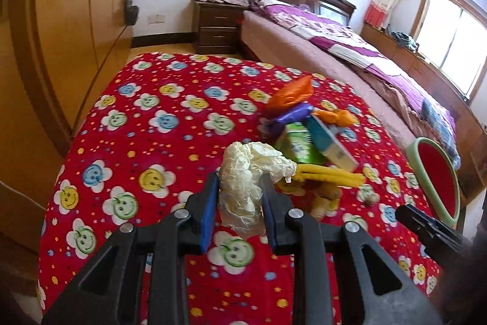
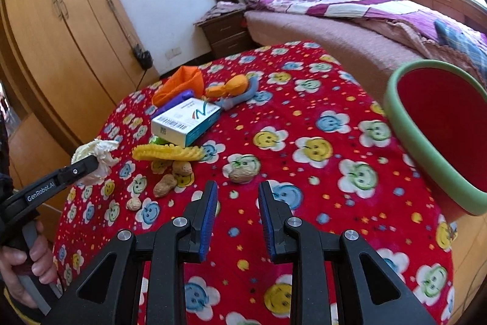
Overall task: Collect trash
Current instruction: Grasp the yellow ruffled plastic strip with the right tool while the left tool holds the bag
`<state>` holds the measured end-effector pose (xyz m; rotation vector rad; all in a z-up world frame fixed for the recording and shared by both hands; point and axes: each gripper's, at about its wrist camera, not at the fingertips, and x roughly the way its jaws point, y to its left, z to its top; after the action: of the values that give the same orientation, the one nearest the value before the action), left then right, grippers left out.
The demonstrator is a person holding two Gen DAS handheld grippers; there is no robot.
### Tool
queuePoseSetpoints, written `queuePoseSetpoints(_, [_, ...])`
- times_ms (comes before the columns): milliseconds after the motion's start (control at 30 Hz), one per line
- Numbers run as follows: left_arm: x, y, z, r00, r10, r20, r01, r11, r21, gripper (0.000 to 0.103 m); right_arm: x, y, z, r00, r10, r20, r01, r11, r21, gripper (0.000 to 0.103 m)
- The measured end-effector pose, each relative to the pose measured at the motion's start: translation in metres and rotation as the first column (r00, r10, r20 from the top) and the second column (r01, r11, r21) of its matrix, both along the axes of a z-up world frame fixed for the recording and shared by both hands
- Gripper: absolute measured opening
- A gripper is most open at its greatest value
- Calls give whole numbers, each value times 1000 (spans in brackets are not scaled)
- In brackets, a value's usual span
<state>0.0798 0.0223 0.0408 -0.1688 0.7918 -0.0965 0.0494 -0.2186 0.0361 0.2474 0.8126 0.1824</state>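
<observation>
My left gripper is clamped on a crumpled wad of pale, waxy paper, its blue ribbed pads pressing the wad's two sides; it sits at lower centre of the left wrist view, held above the red cloth printed with smiling flowers. In the right wrist view the same wad shows at the left edge, sticking out past the black fingers, with my hand on the handle below it.

My right gripper stands a little apart with nothing between the pads, only cloth beneath.

Beyond it, in the middle left of that view, lie wrinkled peanut shells, a bumpy yellow strip, a white and teal cardboard box, a purple wrapper and orange crinkled bags.

At the right edge is a smooth bin, green-rimmed and red inside, tilted toward me.
</observation>
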Motion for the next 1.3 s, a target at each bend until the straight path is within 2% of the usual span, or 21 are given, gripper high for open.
queuePoseSetpoints(333, [12, 21, -18, 998, 56, -36, -56, 998, -13, 28, 24, 42, 7, 991, 135, 4, -135, 990, -30, 29])
queuePoseSetpoints(400, [13, 23, -19, 998, 60, -38, -60, 998, -14, 28, 30, 51, 5, 986, 168, -6, -168, 985, -45, 41])
queuePoseSetpoints(467, [14, 26, -20, 997, 65, -39, -66, 998, -17, 28, 36, 61, 3, 980, 198, -10, -198, 978, -70, 45])
queuePoseSetpoints(867, [17, 35, -27, 996, 70, -53, -72, 997, -33, 28, 66, 81, -10, 962, 272, -9, -271, 955, -122, 45])
queuePoseSetpoints(933, [17, 35, -27, 996, 71, -55, -73, 997, -35, 28, 66, 81, -11, 962, 274, -3, -272, 955, -121, 35])
queuePoseSetpoints(967, [18, 35, -27, 996, 71, -55, -73, 997, -35, 28, 66, 82, -12, 961, 275, -2, -274, 954, -126, 21])
queuePoseSetpoints(1000, [17, 35, -27, 996, 71, -55, -73, 997, -35, 28, 65, 83, -12, 962, 274, 1, -272, 953, -131, 17])
queuePoseSetpoints(1100, [18, 34, -27, 996, 68, -54, -70, 997, -36, 28, 60, 81, -12, 960, 280, 15, -277, 953, -122, 11])
queuePoseSetpoints(1300, [15, 31, -24, 997, 63, -47, -65, 997, -41, 28, 47, 72, -1, 961, 269, 57, -265, 961, -80, 10])
